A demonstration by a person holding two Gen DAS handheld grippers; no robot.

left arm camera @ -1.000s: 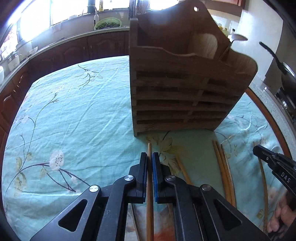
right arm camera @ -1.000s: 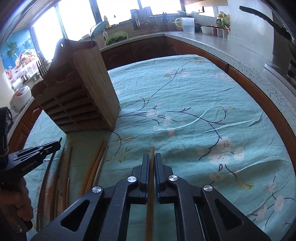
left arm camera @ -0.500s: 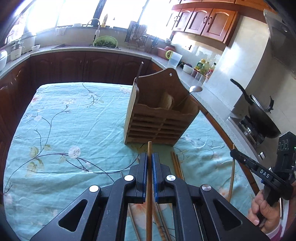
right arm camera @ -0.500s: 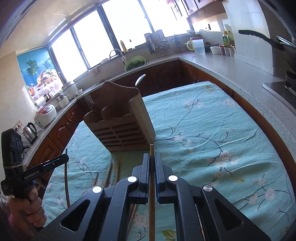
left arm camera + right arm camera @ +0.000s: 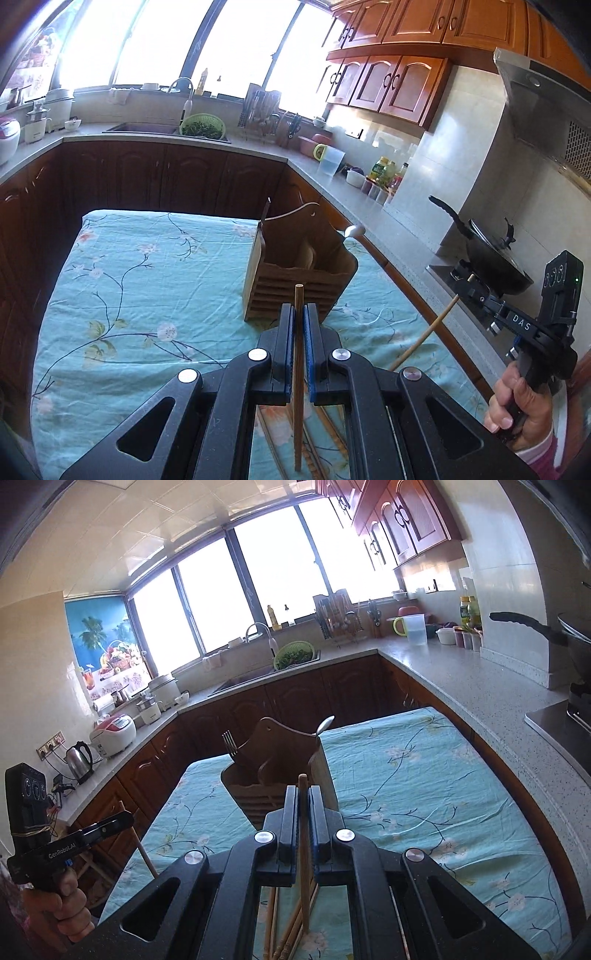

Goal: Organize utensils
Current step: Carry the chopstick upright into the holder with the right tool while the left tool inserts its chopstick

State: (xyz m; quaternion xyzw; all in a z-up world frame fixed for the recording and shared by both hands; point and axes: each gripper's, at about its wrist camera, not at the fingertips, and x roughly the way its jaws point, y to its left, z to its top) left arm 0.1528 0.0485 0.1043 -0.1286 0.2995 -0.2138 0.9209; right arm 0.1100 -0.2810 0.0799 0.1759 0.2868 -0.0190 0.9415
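Floral-clothed table [image 5: 147, 280] bears wooden rack [image 5: 295, 288]; loose chopsticks [image 5: 291, 934], seemingly several.

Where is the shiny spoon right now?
The spoon stands in the wooden holder on the flowery tablecloth. In the right wrist view it pokes up at the holder's right corner; the fork is at its left.

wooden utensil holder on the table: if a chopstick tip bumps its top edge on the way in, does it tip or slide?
Probably stays put. The wooden holder has a wide flat base on the tablecloth, and cloth likely resists sliding. Its tall back board and the fork and spoon standing in it raise the weight a little, so a hard push high up could rock it. A thin chopstick likely slips or deflects first.
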